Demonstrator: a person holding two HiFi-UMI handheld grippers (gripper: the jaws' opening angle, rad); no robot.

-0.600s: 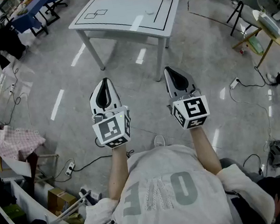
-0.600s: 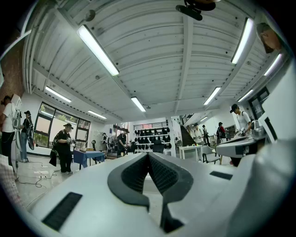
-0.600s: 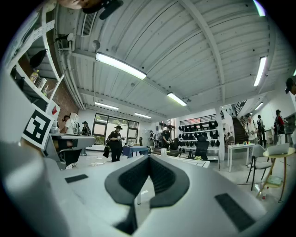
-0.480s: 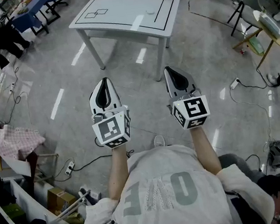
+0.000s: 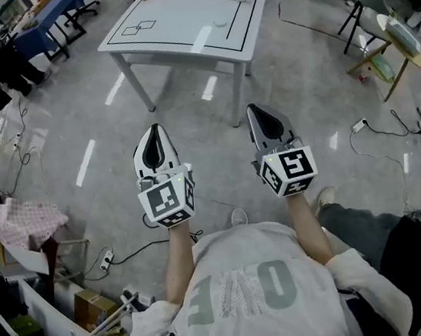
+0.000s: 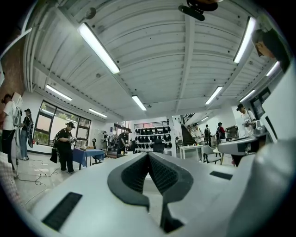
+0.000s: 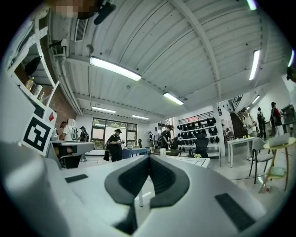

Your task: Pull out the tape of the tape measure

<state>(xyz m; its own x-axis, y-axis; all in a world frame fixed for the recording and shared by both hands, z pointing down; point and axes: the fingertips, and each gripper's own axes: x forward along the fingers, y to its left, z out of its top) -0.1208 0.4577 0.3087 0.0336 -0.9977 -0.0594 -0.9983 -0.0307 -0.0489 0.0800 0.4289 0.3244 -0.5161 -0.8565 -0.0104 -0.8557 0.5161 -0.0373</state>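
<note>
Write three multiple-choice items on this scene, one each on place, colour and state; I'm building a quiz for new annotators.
1. Where is the nearest table relative to the left gripper and right gripper?
A ahead of them
B behind the person
C directly under them

2. What colour is that table's top?
A green
B white with black lines
C red

3. How do both grippers' jaws stand?
A wide open
B shut, empty
C shut on a tape

Key: A, the head view shows it beyond the jaw tips; B, white top, black outlines; B, each gripper view shows pads meeting, nothing between.

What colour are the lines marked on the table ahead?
Black, on the white table; clearest in the head view.
</note>
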